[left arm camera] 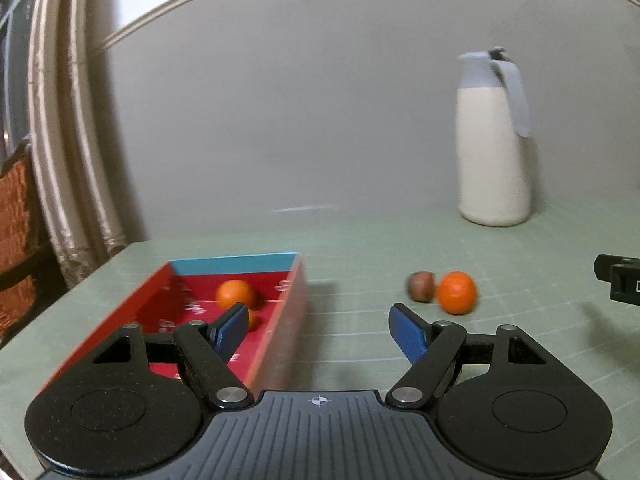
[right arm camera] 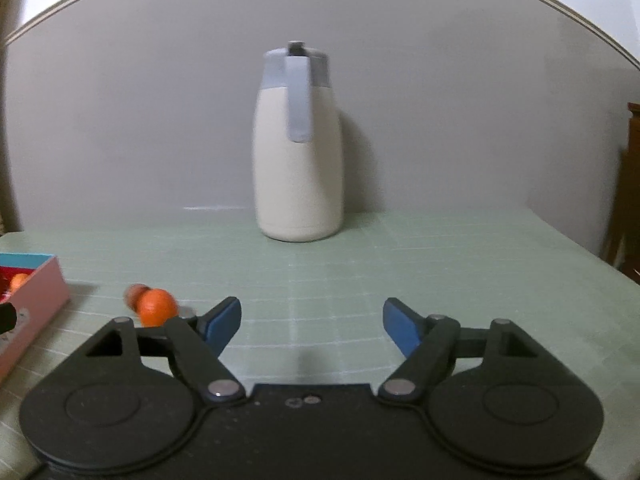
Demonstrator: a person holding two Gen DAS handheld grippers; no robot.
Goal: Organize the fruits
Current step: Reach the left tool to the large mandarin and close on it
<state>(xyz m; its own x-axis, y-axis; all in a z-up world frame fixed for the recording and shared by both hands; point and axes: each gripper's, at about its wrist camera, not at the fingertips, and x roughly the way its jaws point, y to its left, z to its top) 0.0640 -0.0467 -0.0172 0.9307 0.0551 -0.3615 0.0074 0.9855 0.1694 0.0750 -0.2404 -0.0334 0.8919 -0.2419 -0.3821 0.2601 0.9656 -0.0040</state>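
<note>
A shallow red box (left arm camera: 276, 336) with a light blue far wall lies on the green mat at the left; an orange (left arm camera: 235, 294) rests inside it, and a second one peeks out behind my left finger. Out on the mat to the right sit another orange (left arm camera: 457, 293) and a small brown fruit (left arm camera: 421, 286), side by side. My left gripper (left arm camera: 318, 326) hovers open beside the box's right wall, nothing between its blue pads. My right gripper (right arm camera: 312, 322) is open and empty too; the loose orange (right arm camera: 157, 306) and brown fruit (right arm camera: 131, 295) lie just left of it.
A tall cream jug (right arm camera: 298, 152) with a grey lid and handle stands at the back by the wall. The box's corner (right arm camera: 38, 300) shows at the left edge of the right wrist view. A curtain (left arm camera: 72, 128) and a woven chair (left arm camera: 16, 216) lie beyond the table's left edge.
</note>
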